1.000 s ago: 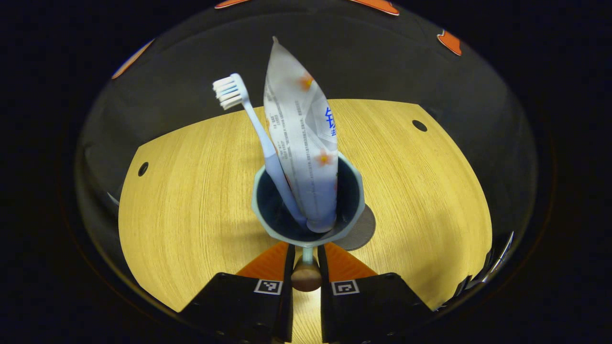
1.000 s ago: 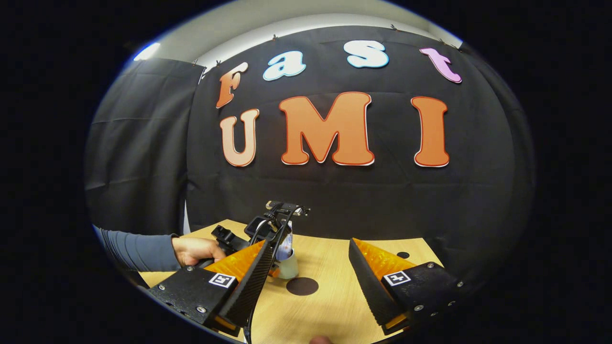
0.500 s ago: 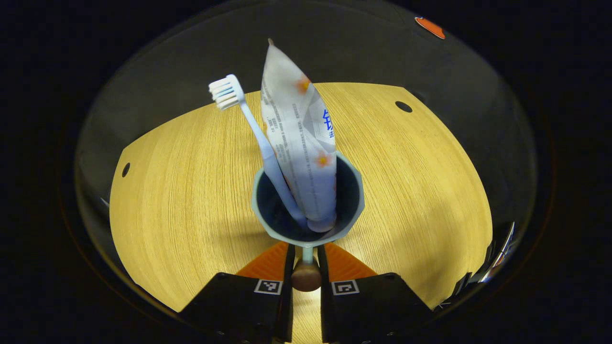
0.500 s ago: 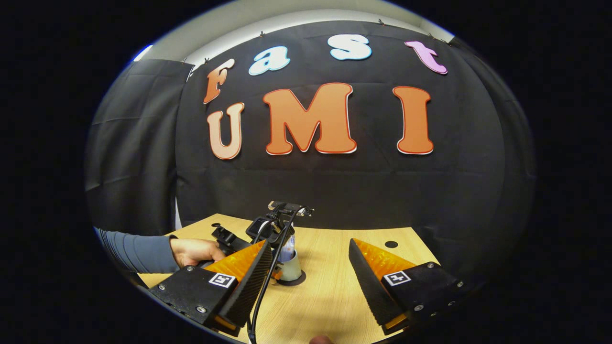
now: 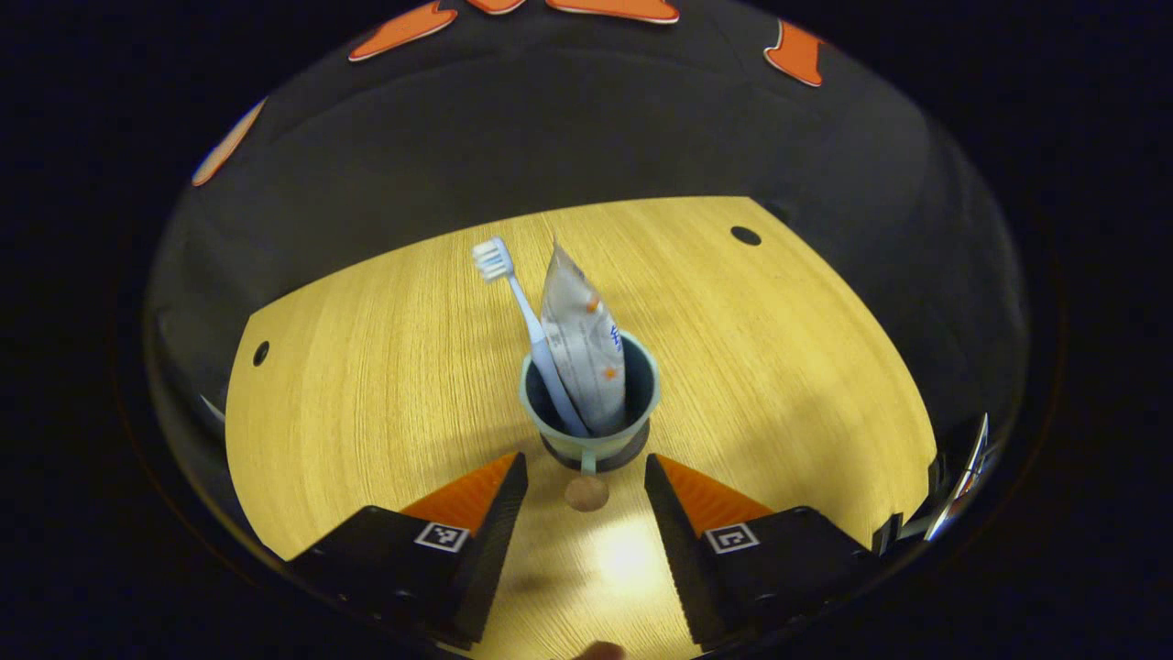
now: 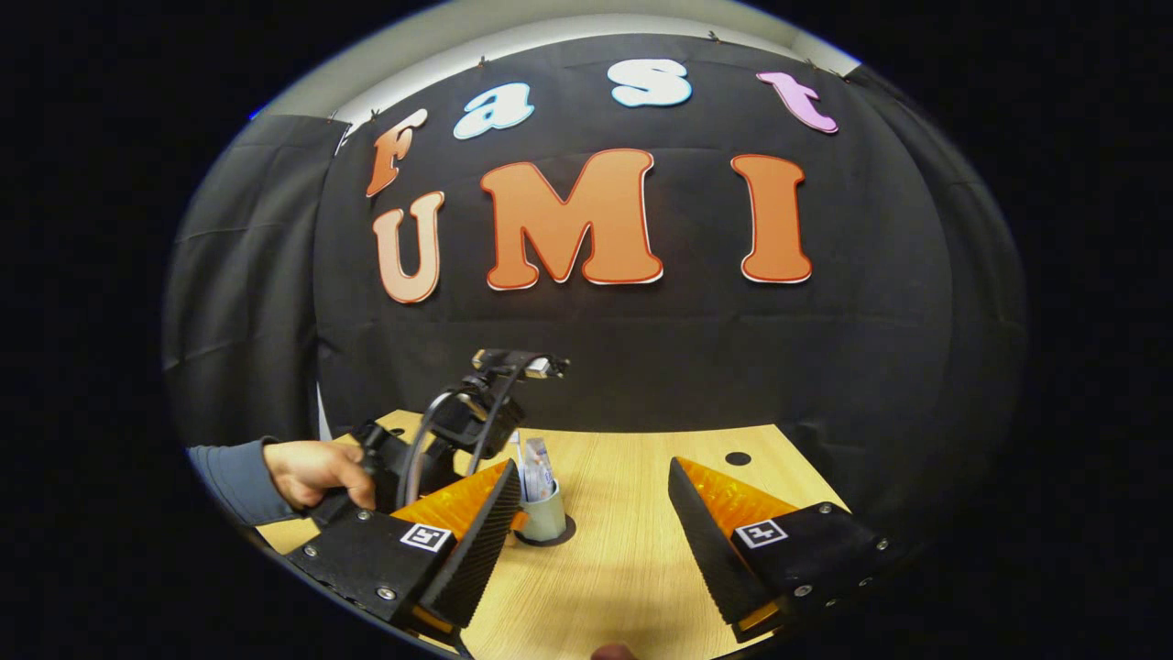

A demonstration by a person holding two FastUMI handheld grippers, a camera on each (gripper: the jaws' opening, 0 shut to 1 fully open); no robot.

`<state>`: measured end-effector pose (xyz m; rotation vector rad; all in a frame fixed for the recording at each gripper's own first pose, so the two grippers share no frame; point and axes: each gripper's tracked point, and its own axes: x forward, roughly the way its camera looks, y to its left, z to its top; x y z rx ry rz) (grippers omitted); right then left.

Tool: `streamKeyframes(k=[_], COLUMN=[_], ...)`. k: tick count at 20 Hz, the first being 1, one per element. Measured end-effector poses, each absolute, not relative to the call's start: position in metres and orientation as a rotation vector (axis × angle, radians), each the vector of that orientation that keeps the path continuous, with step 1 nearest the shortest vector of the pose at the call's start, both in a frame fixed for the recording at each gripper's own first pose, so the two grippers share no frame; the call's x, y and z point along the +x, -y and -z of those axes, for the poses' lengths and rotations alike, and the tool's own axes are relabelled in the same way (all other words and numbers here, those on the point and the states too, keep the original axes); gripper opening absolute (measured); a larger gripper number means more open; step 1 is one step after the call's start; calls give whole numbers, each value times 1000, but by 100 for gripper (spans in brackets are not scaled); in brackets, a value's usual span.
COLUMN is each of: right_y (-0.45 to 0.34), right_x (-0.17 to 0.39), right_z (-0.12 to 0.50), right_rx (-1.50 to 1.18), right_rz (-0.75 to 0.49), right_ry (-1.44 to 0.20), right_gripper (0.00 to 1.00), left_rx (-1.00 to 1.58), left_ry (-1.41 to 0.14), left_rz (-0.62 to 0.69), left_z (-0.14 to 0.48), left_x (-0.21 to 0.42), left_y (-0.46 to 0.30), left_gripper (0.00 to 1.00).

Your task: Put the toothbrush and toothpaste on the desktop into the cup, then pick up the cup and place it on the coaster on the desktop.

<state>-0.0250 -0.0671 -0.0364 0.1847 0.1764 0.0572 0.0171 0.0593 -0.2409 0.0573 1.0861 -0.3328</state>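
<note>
Wooden-knobbed cup (image 5: pixel 589 396) between parted fingers (image 5: pixel 495 500)

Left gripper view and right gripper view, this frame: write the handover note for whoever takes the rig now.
Left tool: open, fingers either side of the cup's knobbed handle, not touching it.
Right tool: open, holding nothing, raised above the near desktop.
Cup stands upright on the dark coaster; the right gripper view also shows it seated there.
Toothbrush stands head-up in the cup, toothpaste beside it.
Done: both items in the cup, cup on the coaster.
Left: nothing but drawing both tools clear.
</note>
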Motion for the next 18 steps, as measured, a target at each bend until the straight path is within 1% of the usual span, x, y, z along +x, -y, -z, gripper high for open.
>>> streamKeyframes(k=[1,3,4,8,10,11,13,17,18], right_y=[67,64,62,52,47,45,38,22,18], right_x=[-25,-23,-23,-21,-20,-19,-18,-17,-17], right_z=[31,20,15,4,0,-2,-7,-15,-17], right_rx=[182,173,167,147,134,128,117,103,97], right_rz=[-42,-21,-17,2,14,20,24,15,10], right_ry=[-161,-126,-114,-79,-58,-47,-21,29,40], right_gripper=[96,97,96,96,97,97,97,96,96], left_rx=[54,56,54,62,69,77,94,105,99], left_ry=[-1050,-986,-960,-823,-727,-674,-564,-376,-342], left_rz=[335,328,323,272,226,203,154,77,66], left_z=[238,220,218,173,148,134,106,75,68], left_x=[12,13,16,19,25,20,20,12,7], left_y=[-64,-74,-78,-105,-124,-138,-161,-194,-202], left_gripper=[82,85,90,91,91,89,91,91,92])
